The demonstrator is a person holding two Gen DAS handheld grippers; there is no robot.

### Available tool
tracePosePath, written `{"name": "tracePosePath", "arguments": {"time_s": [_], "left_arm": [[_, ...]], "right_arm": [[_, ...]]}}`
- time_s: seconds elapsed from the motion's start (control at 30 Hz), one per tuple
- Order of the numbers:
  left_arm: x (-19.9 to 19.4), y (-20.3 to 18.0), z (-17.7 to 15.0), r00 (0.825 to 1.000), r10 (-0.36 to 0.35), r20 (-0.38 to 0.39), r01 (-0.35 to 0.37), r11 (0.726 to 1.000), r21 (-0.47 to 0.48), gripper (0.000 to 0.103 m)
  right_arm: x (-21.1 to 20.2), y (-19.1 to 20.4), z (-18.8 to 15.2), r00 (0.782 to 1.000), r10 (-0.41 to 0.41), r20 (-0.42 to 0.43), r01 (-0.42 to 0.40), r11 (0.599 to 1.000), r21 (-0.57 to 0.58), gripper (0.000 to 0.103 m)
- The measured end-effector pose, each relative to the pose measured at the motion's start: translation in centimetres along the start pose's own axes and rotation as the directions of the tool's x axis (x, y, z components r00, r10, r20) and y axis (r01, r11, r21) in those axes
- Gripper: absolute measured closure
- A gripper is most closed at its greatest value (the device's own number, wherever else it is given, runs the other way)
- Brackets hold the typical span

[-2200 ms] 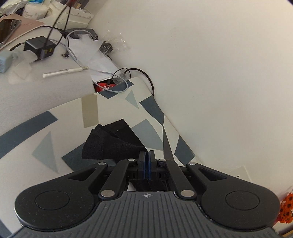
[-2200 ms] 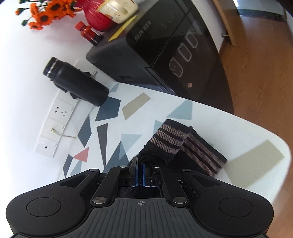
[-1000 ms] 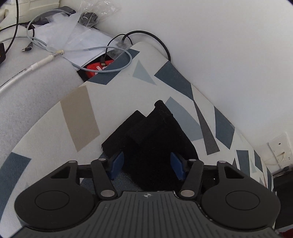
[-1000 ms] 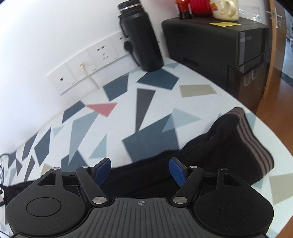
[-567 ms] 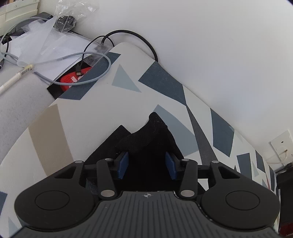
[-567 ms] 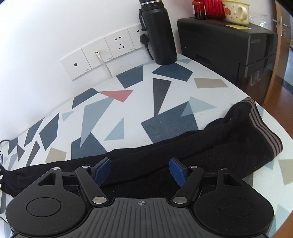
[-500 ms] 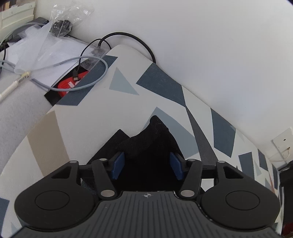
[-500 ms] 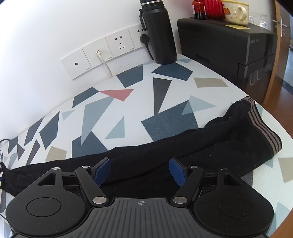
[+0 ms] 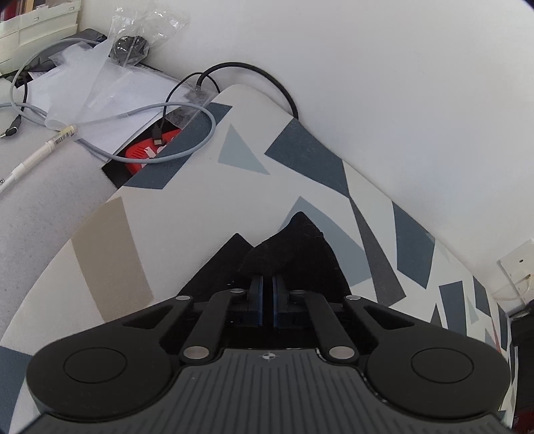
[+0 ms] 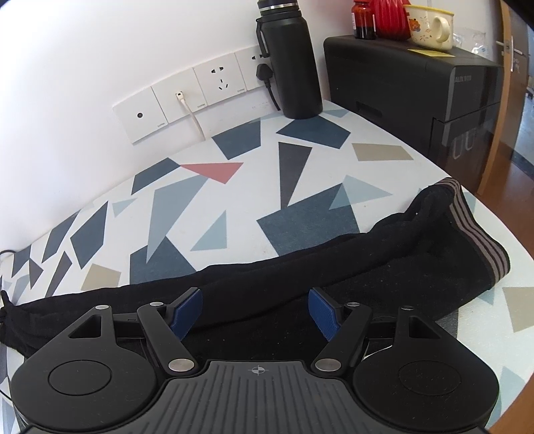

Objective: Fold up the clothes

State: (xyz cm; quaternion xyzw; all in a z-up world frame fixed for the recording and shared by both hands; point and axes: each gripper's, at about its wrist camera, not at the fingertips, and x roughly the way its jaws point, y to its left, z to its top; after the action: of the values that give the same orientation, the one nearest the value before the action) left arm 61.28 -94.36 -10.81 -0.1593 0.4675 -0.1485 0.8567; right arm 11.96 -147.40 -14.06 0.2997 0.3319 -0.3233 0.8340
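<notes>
Lying along the near edge of the patterned tabletop (image 10: 253,187) is one black garment (image 10: 350,267), long and narrow, its long axis running side to side in the right wrist view, the end with grey-striped ribbing (image 10: 474,230) pointing towards the black cabinet (image 10: 410,90) past the table's right end. Behind the garment, against the wall: a black flask (image 10: 290,63), upright, beside a row of white wall sockets (image 10: 200,90), one with a black plug in it. On the cabinet top: a small brown bottle (image 10: 362,18), a red item, a cream mug (image 10: 430,23). Right gripper (image 10: 255,313): blue pads spread wide, nothing between them, poised just over the garment's middle. Left gripper (image 9: 267,293): pads drawn nearly together, pinching a raised peak of the garment's other, plain black end (image 9: 293,243). Beyond that end of the table: a looped grey cable (image 9: 110,117), a black cable (image 9: 247,70), white papers (image 9: 110,90), clear plastic wrap (image 9: 143,26), a red object (image 9: 147,153) in the gap beside the table edge, a white pen (image 9: 36,157). Nothing lies on top of the garment.
</notes>
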Motion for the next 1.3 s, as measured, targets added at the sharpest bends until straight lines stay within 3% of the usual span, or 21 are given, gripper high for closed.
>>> {"name": "tracePosePath", "arguments": {"time_s": [0.2,0.27,0.43,0.5,0.57,0.63,0.73,0.87,1.1,1.23,1.3], "left_arm": [[-4.6,0.8,-0.5,0.997,-0.025,0.072,0.028,0.998,-0.052,0.099],[-5.5,1.4,-0.8,0.998,-0.025,0.061,0.027,0.999,-0.034,0.099],[-2.8,4.2,-2.4,1.0,0.016,0.005,-0.016,1.0,-0.007,0.098],[-2.1,4.1,-2.6,0.998,0.062,-0.026,-0.061,0.998,0.016,0.089],[-2.5,3.6,-2.7,0.994,0.108,-0.016,-0.108,0.994,0.031,0.071],[-3.2,2.8,-2.8,0.996,0.086,0.01,-0.086,0.993,0.08,0.069],[-3.9,-0.3,-3.4,1.0,0.025,0.003,-0.025,0.959,0.281,0.069],[-3.4,-4.6,-6.0,0.996,-0.019,-0.083,0.058,0.865,0.499,0.068],[-1.5,-6.4,-7.4,0.995,-0.003,-0.098,0.058,0.823,0.565,0.064],[-1.3,-6.7,-7.8,0.994,0.003,-0.109,0.064,0.79,0.61,0.064],[-1.4,-6.6,-8.0,0.995,-0.004,-0.104,0.068,0.778,0.624,0.063]], "right_arm": [[0.5,0.9,0.3,1.0,0.016,-0.005,-0.016,0.999,-0.03,0.035],[0.7,1.1,0.4,1.0,0.023,-0.007,-0.023,0.999,-0.034,0.035],[1.9,2.2,0.3,0.999,0.029,-0.032,-0.03,0.998,-0.056,0.034],[2.1,3.1,0.1,0.999,0.027,-0.038,-0.031,0.995,-0.094,0.034],[2.2,4.3,-0.1,0.999,0.025,-0.035,-0.03,0.987,-0.157,0.034],[2.2,5.7,-0.5,0.999,0.02,-0.031,-0.027,0.972,-0.235,0.034],[2.4,7.7,-1.1,1.0,0.006,-0.025,-0.015,0.937,-0.35,0.034],[3.0,10.4,-2.4,1.0,0.012,-0.016,-0.018,0.885,-0.466,0.026],[6.7,14.4,-4.6,0.997,0.001,-0.082,-0.051,0.792,-0.608,0.022],[8.1,15.2,-4.6,0.995,0.005,-0.102,-0.068,0.779,-0.623,0.02],[8.5,15.1,-3.5,0.997,0.001,-0.081,-0.049,0.804,-0.593,0.02]]}}
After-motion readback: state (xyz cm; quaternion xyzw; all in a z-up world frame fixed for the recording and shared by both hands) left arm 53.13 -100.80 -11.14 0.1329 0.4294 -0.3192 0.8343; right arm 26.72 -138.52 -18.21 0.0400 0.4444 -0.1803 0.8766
